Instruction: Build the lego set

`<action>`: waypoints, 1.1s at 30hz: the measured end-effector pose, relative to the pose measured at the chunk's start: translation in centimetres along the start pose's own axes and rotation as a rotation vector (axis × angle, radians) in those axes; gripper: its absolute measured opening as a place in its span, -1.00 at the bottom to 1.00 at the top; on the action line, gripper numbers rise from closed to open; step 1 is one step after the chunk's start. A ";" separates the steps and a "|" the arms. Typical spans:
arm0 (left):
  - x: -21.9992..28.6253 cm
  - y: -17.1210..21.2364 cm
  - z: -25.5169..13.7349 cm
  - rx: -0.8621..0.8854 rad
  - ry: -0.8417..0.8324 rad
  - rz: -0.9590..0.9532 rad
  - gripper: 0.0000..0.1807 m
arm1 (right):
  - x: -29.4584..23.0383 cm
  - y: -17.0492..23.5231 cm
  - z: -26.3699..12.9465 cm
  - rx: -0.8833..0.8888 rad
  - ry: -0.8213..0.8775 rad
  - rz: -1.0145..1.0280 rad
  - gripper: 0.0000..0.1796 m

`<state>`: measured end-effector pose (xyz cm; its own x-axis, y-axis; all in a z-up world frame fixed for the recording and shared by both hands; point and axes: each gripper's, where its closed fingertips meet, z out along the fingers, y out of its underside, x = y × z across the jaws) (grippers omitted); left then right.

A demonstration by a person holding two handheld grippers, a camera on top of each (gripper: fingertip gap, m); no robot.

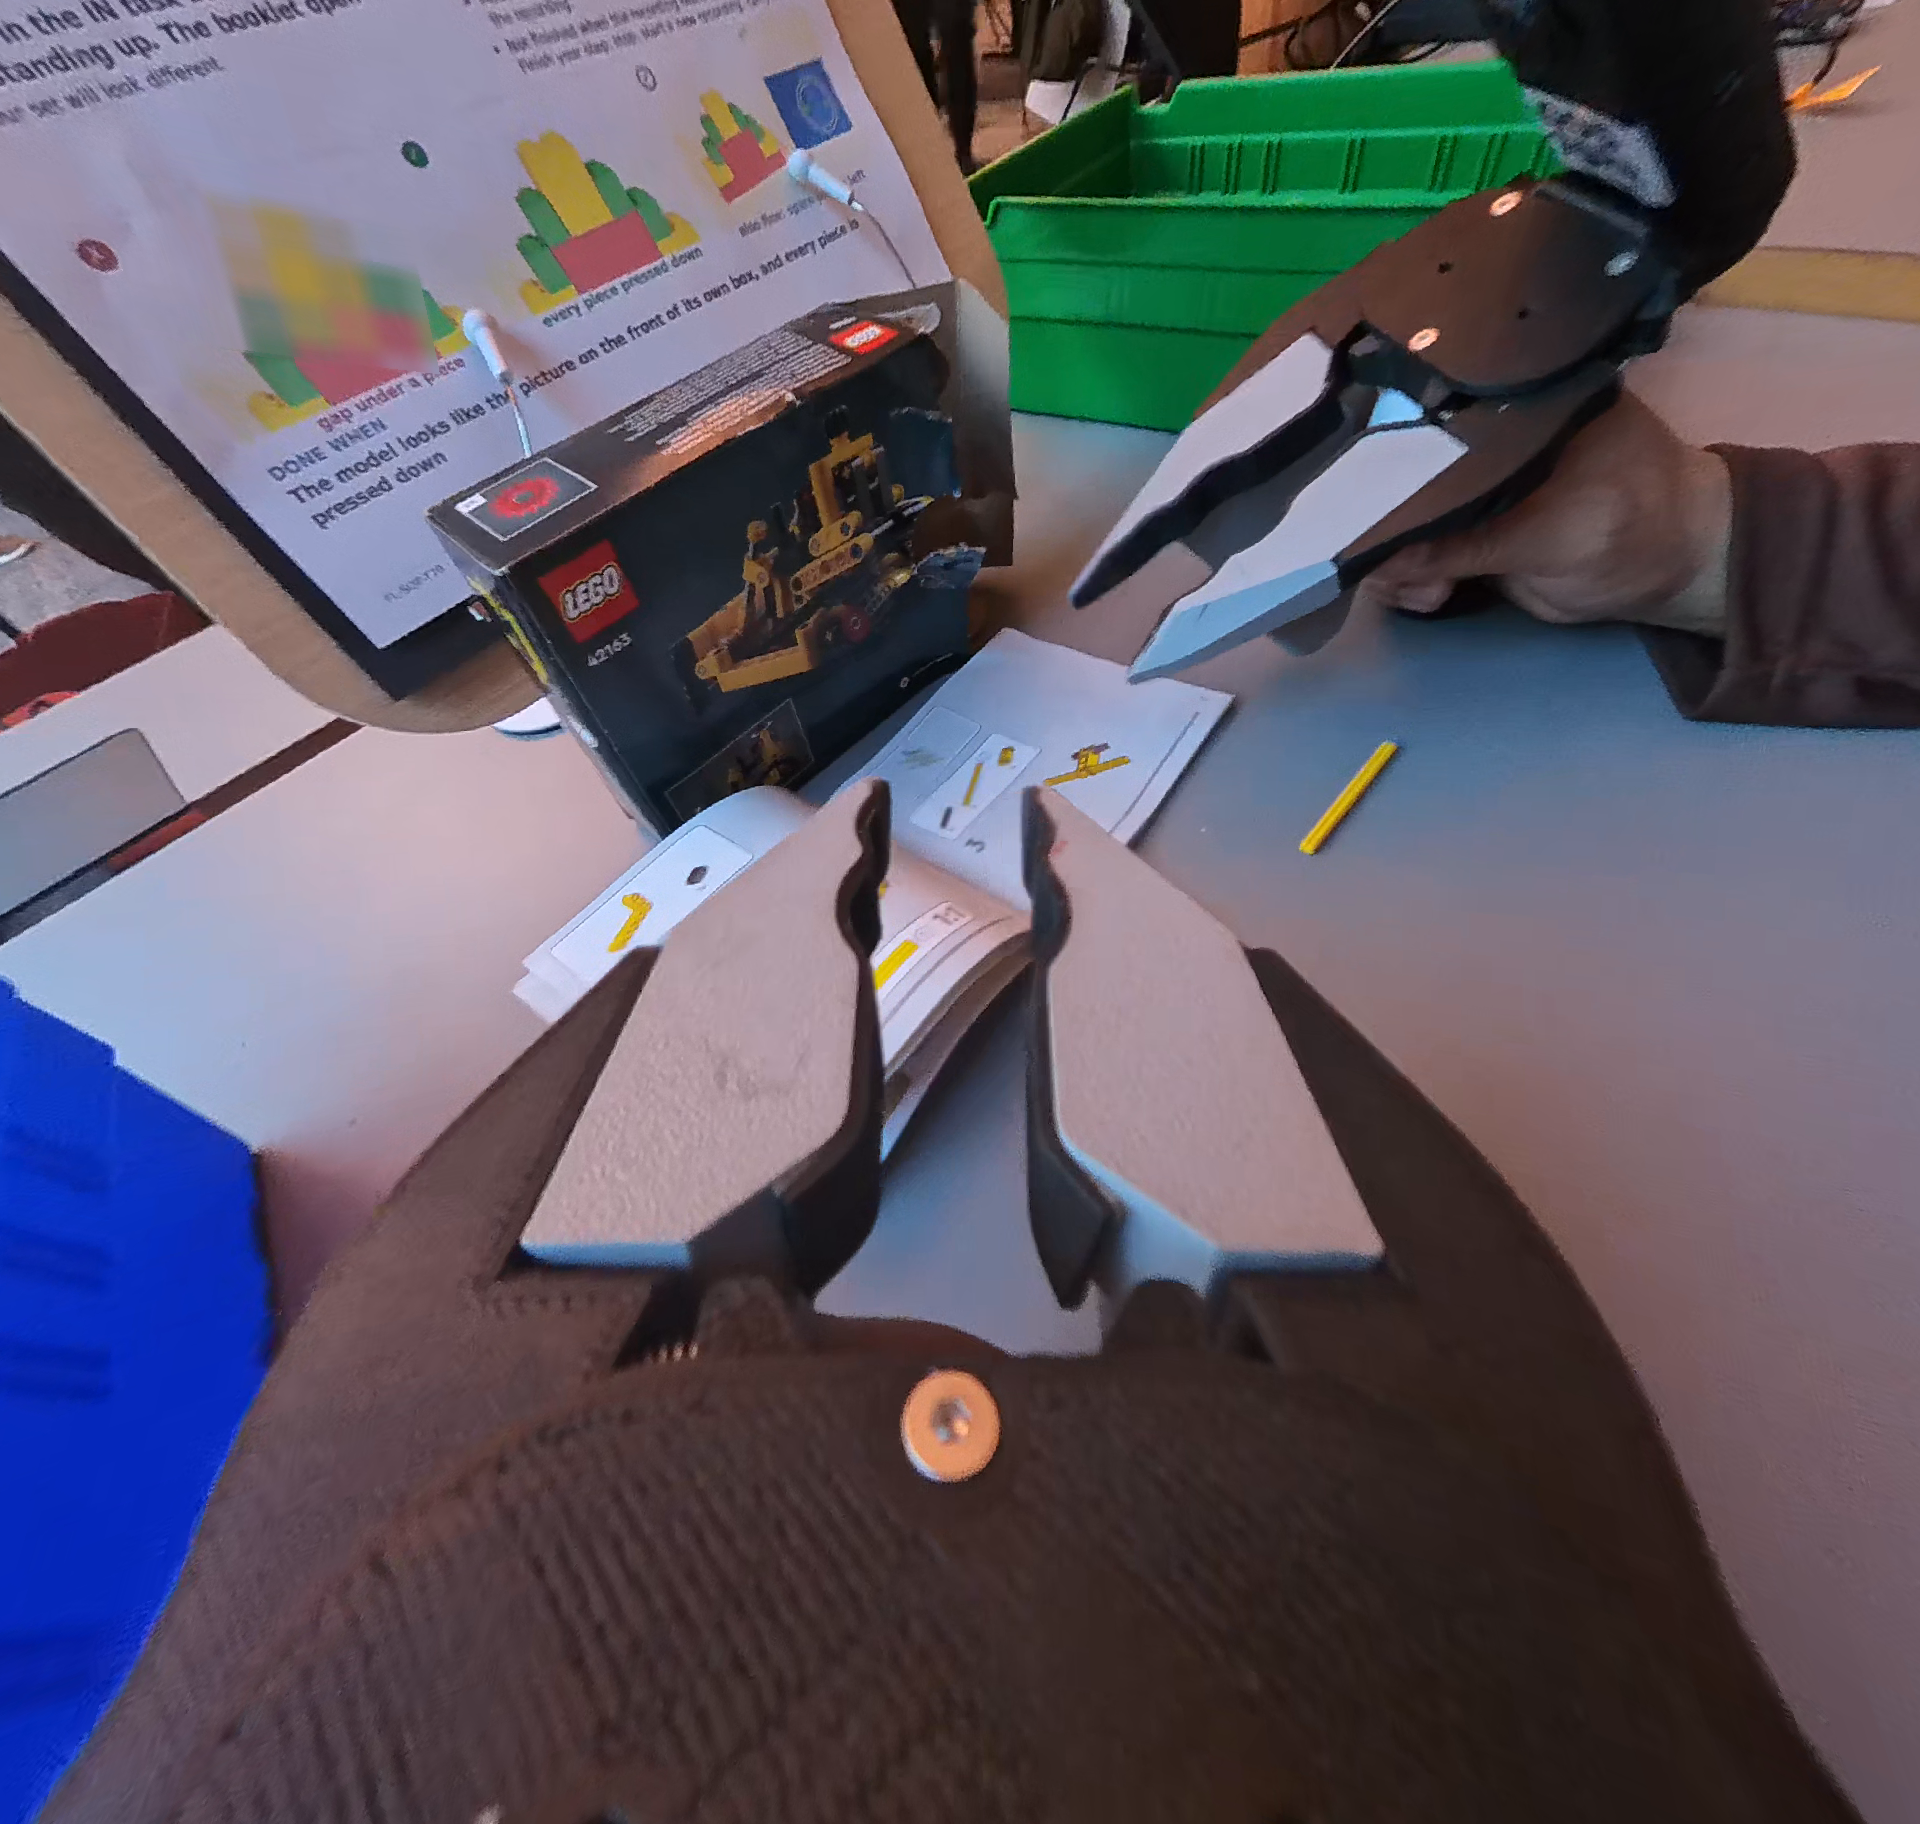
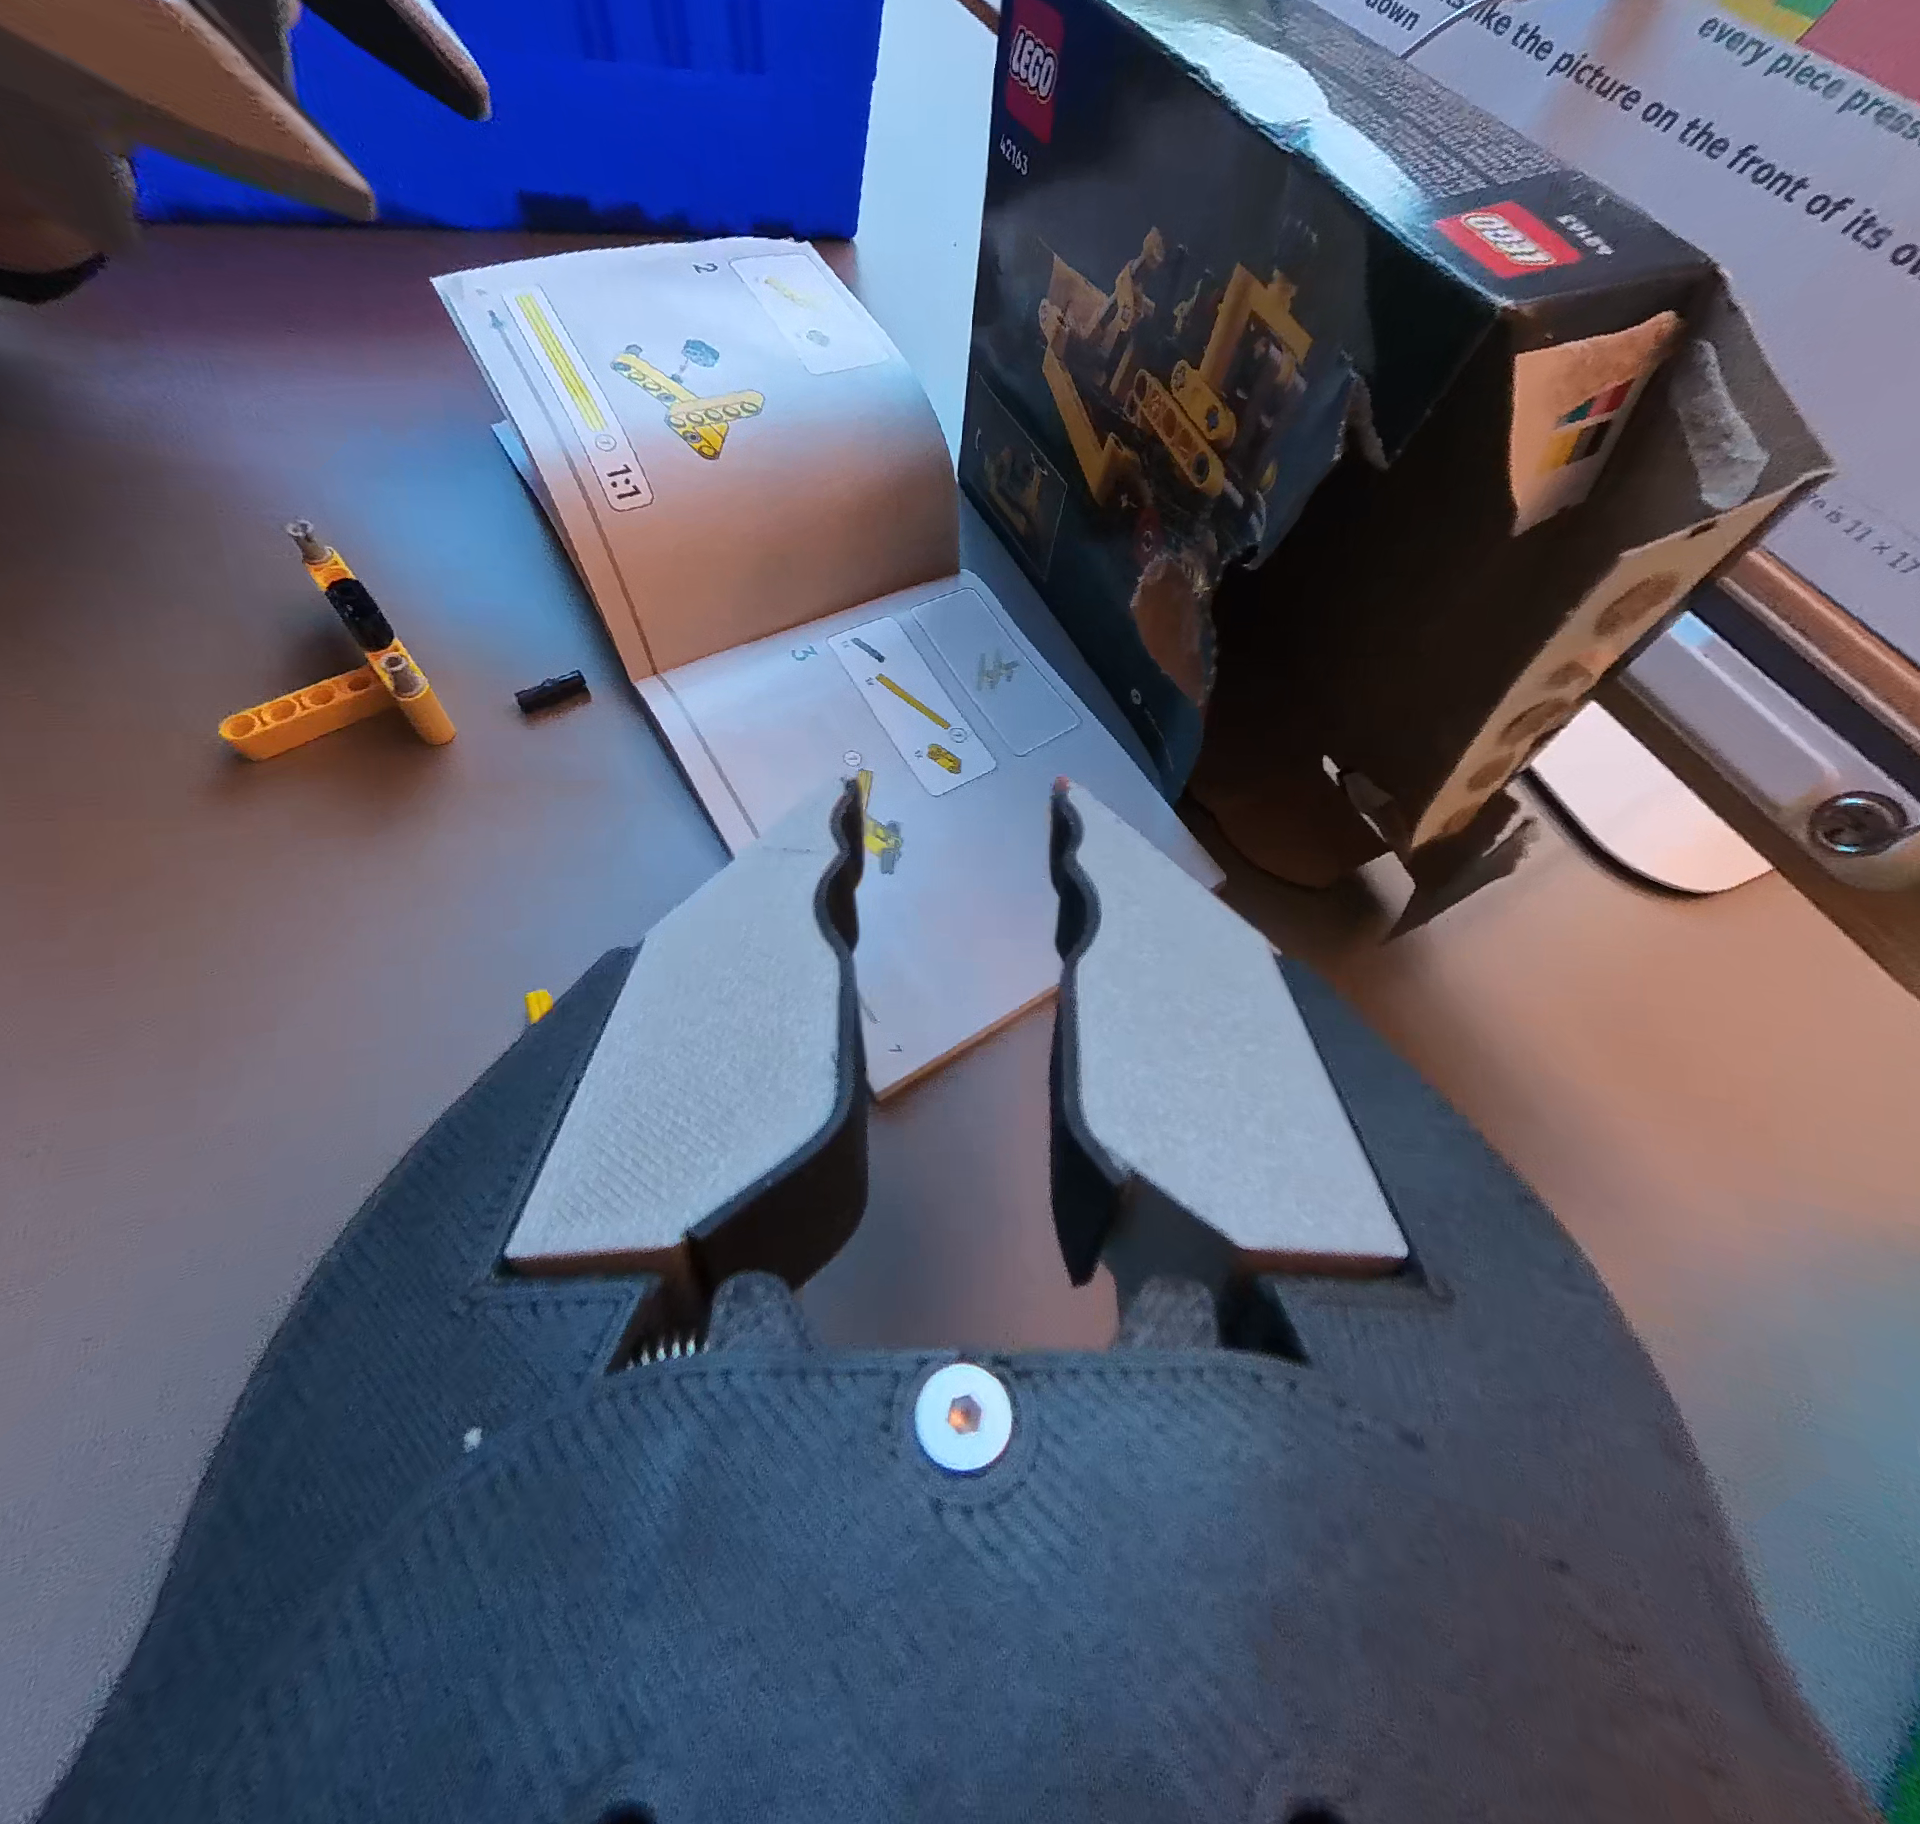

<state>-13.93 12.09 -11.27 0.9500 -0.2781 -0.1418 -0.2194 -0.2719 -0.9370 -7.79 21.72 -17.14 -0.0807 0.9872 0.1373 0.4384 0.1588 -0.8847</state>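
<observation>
Both my grippers, left gripper [image 1: 956,818] and right gripper [image 2: 956,818], spread, empty, over open instruction booklet [image 2: 727,486] on tabletop [image 2: 260,943]; yellow beam assembly [image 2: 343,652] beside booklet; set box [image 2: 1299,444] upright behind.

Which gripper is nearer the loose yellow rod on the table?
Right. The right gripper hovers just beside the yellow rod; the left gripper is farther off, over the open booklet.
</observation>
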 end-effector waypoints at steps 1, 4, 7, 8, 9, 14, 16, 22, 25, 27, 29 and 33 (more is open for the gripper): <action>0.2 0.1 0.1 0.005 0.019 -0.016 -0.74 | 0.1 0.0 -0.1 0.005 0.007 -0.010 -0.62; 0.4 1.2 0.9 -0.039 0.038 -0.039 -0.71 | 0.4 -0.1 -0.2 0.019 -0.007 -0.005 -0.61; 0.5 2.1 1.4 -0.070 0.038 -0.027 -0.71 | 0.6 -0.3 -0.4 0.037 -0.038 0.033 -0.58; 0.6 2.2 1.5 -0.074 0.037 -0.023 -0.71 | 0.6 -0.4 -0.5 0.046 -0.047 0.043 -0.58; 0.6 2.3 1.6 -0.077 0.036 -0.020 -0.71 | 0.6 -0.5 -0.6 0.054 -0.056 0.052 -0.58; 0.1 2.7 1.8 -0.085 0.030 -0.032 -0.72 | 0.6 -0.6 -0.7 0.070 -0.077 0.074 -0.59; 0.2 2.7 1.8 -0.083 0.032 -0.035 -0.72 | 0.7 -0.7 -0.8 0.072 -0.076 0.077 -0.59; 0.4 2.5 1.7 -0.080 0.028 -0.016 -0.72 | 0.9 -0.6 -0.7 0.068 -0.068 0.084 -0.59; 0.2 2.5 1.7 -0.082 0.024 -0.024 -0.73 | 0.9 -0.6 -0.7 0.067 -0.062 0.083 -0.60; 0.0 2.5 1.6 -0.079 0.017 -0.024 -0.73 | 0.9 -0.6 -0.7 0.064 -0.061 0.084 -0.61; -0.2 2.3 1.5 -0.074 0.014 -0.026 -0.73 | 0.9 -0.5 -0.7 0.062 -0.061 0.084 -0.61; -0.3 2.3 1.5 -0.072 0.008 -0.027 -0.73 | 1.0 -0.6 -0.7 0.064 -0.059 0.084 -0.61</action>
<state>-14.41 12.92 -13.82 0.9540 -0.2772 -0.1141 -0.2096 -0.3444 -0.9151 -7.51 22.58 -16.21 -0.0997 0.9943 0.0366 0.3876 0.0726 -0.9189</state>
